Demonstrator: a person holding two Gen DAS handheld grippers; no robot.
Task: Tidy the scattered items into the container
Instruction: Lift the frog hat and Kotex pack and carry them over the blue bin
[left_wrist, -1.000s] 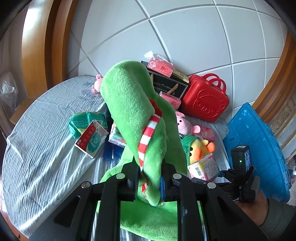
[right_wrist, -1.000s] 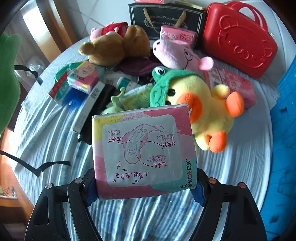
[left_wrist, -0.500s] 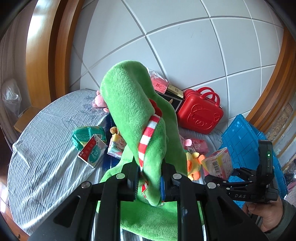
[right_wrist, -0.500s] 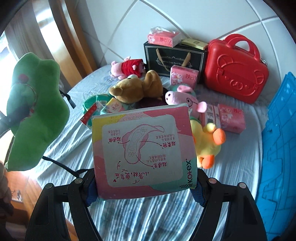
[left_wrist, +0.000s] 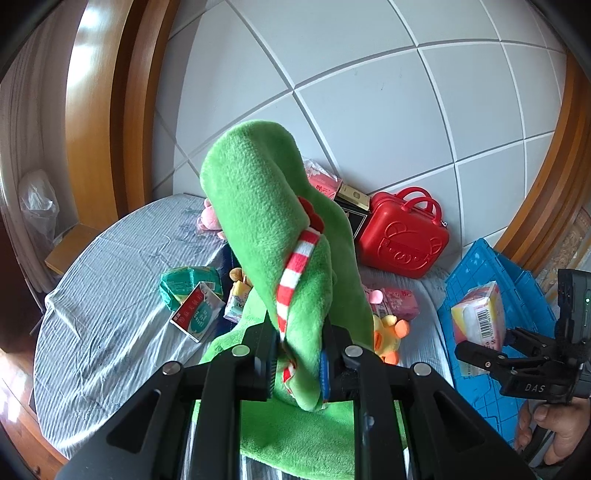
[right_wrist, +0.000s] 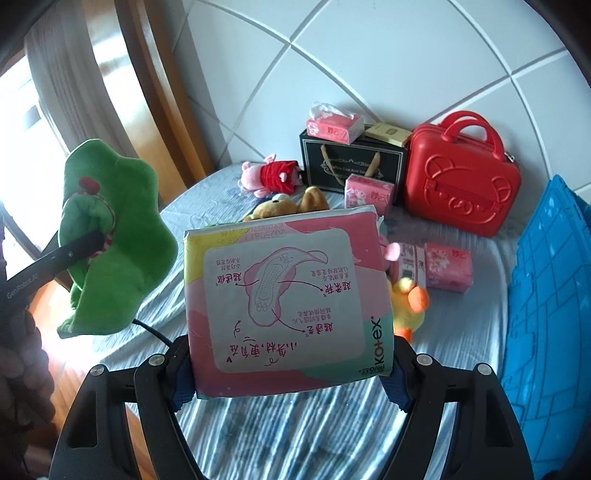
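**Both grippers loaded above the cluttered bed**

Plush fabric fills the left wrist view: the left gripper (left_wrist: 300, 358) is clamped on a green plush toy (left_wrist: 266, 229) with a red-and-white striped band, its body rising upright between the fingers. The right wrist view shows the same toy hanging clear of the bed, off to the left.

The right gripper (right_wrist: 286, 373) is closed on a pink sanitary pad pack (right_wrist: 284, 299), pinched at its lower corners and held face-up toward the camera. From the left wrist view that pack sits in front of the blue crate (left_wrist: 517, 280), which stands at the right edge of the bed; whether it is over the crate's opening cannot be told.

Scattered on the striped bedsheet (right_wrist: 295, 424) are a yellow duck plush (right_wrist: 410, 306), a brown bear plush (right_wrist: 288, 206), a pink pig plush (right_wrist: 269, 177) and pink tissue packs (right_wrist: 447, 266). A red case (right_wrist: 461, 184) and a black gift bag (right_wrist: 351, 166) stand against the tiled wall. A green packet (left_wrist: 188, 284) and a red-and-white carton (left_wrist: 197, 317) lie touching each other toward the left.
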